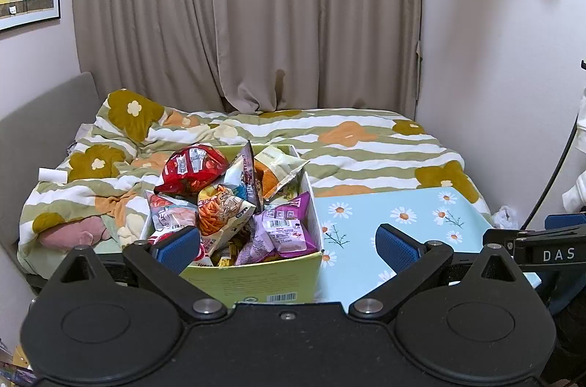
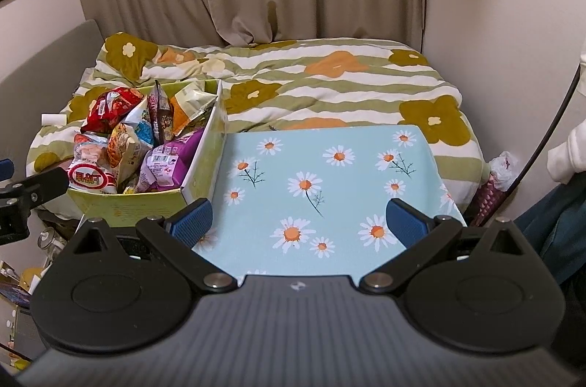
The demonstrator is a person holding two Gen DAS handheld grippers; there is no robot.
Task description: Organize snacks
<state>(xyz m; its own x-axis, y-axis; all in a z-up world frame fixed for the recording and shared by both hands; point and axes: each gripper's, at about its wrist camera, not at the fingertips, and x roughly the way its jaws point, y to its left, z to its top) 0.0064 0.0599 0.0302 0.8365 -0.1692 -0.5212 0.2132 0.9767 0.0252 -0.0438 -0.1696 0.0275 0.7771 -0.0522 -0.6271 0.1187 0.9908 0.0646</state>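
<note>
A light green cardboard box [image 1: 256,281] stands on the left of a blue daisy-print table top [image 1: 399,222]. It is piled with several snack bags: a red bag [image 1: 190,169], an orange-printed bag [image 1: 219,207], a purple bag [image 1: 282,229]. My left gripper [image 1: 287,246] is open and empty, just in front of the box. In the right wrist view the box [image 2: 146,204] sits at left and my right gripper [image 2: 298,222] is open and empty above the table top [image 2: 329,167].
A bed with a striped flower quilt [image 2: 329,83] lies behind the table, beige curtains [image 1: 256,2] beyond. A white plastic bag [image 2: 503,167] lies at the right by the wall. Clutter sits on the floor at lower left [image 2: 22,277].
</note>
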